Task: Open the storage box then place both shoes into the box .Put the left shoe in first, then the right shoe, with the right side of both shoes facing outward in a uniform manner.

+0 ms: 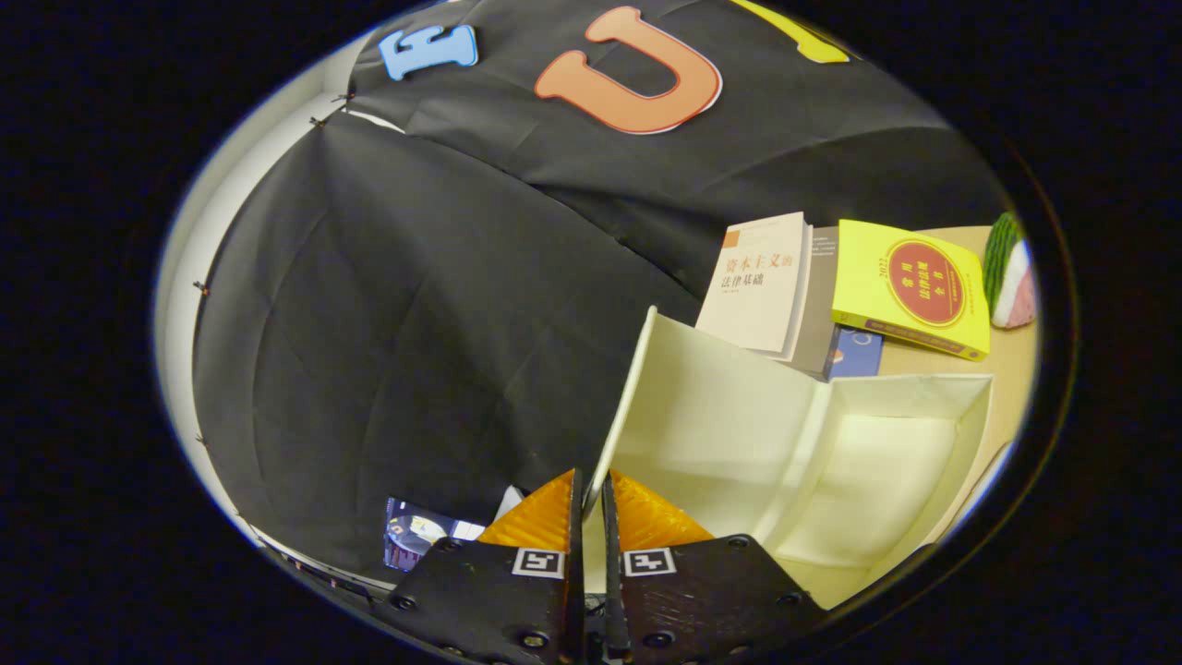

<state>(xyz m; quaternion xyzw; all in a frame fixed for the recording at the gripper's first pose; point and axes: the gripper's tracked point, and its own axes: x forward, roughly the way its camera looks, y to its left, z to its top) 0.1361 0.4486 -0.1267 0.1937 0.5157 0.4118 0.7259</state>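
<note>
Fingers pinching the lid of the storage box, swung up and open.

The gripper (591,494) has its two fingers pressed together on the edge of the cream cardboard lid (716,406), which stands nearly upright just ahead of them. The one cream storage box (886,480) lies open to their right on the tan counter (1002,356), long axis running away rightward. Beyond it: a white book (762,282), a yellow book (910,286).
</note>
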